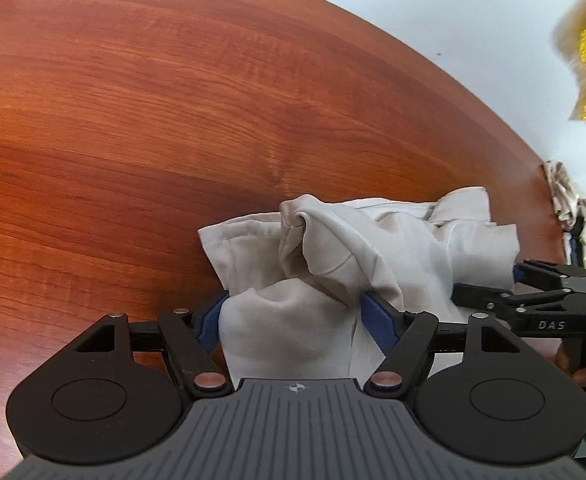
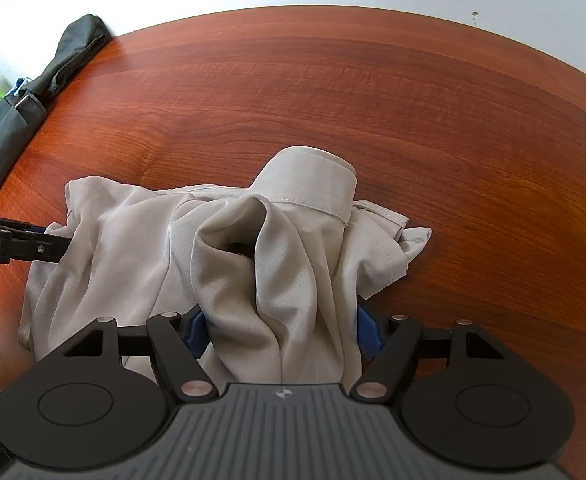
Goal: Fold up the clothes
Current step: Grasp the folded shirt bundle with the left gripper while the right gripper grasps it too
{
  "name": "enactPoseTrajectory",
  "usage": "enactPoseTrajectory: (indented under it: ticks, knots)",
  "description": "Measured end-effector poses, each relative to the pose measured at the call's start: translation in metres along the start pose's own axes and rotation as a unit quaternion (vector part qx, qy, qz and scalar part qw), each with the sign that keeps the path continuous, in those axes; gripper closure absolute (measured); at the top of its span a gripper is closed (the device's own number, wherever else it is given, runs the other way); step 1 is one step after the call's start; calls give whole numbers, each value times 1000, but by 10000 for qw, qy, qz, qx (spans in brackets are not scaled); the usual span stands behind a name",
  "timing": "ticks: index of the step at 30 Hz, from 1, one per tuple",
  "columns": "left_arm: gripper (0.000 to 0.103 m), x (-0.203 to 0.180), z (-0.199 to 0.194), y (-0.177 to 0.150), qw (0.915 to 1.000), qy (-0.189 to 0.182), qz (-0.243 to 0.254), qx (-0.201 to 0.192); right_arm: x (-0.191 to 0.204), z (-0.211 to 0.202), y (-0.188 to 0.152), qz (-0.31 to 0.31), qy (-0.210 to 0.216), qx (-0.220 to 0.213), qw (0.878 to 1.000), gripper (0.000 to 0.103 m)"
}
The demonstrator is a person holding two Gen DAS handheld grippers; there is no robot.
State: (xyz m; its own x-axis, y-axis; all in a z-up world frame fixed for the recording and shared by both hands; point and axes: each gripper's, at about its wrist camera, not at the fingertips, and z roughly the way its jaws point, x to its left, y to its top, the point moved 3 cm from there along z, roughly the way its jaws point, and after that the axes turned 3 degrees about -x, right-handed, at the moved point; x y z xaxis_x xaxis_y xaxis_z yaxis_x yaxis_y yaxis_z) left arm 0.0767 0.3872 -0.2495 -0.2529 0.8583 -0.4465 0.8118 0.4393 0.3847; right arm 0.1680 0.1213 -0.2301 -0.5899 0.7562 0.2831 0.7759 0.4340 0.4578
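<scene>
The shirt [image 2: 229, 248] lies in a loose heap on the desk [image 2: 413, 100], near the edge close to me. It is a pale grey shirt with a stiff collar or cuff band standing up at the far side. Nothing of it is folded yet: the cloth is crumpled, with deep wrinkles and parts lying over each other, and I see no flat layer and no straight edge. I judge the task to be at its beginning. The shirt must first be lifted or spread flat, and all the folding is left to do.

My left hand-held gripper [image 1: 293, 320] has a thick bunch of the shirt [image 1: 333, 248] between its blue pads. The jaws stand fairly wide and the cloth fills the whole gap, so I read it as a grip on the bunch. My right hand-held gripper [image 2: 281, 330] looks the same: wide jaws, with a fat fold of cloth filling the space between the pads, which seem to press on it from both sides.

For writing, in the left wrist view I can read "DAS" on the black body of the right hand-held gripper [image 1: 533, 304]. In the right wrist view, the left hand-held gripper [image 2: 21, 242] shows letters ending in "ot.AI"; the beginning is cut off. I see no label on the shirt.
</scene>
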Motion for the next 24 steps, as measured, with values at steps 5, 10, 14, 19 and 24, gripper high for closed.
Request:
enactPoseTrajectory:
  ticks: [5, 10, 14, 19, 24]
  knots:
    - [30, 19, -8, 0, 9973, -407, -594, -108, 0, 1, 1, 3, -3, 7, 10000, 27]
    - [25, 37, -14, -1, 9859, -990, -1329, -214, 0, 1, 1, -7, -16, 20, 10000, 25]
    - [22, 42, -15, -2, 9789, -1123, -1684, -280, 1, 1, 0, -8, -29, 29, 10000, 25]
    - [22, 33, -11, 0, 9873, -768, -1375, -192, 2, 1, 0, -2, -45, 30, 10000, 24]
    - [22, 23, -8, 2, 9917, -547, -1147, -199, 2, 1, 0, -1, -44, 28, 10000, 24]
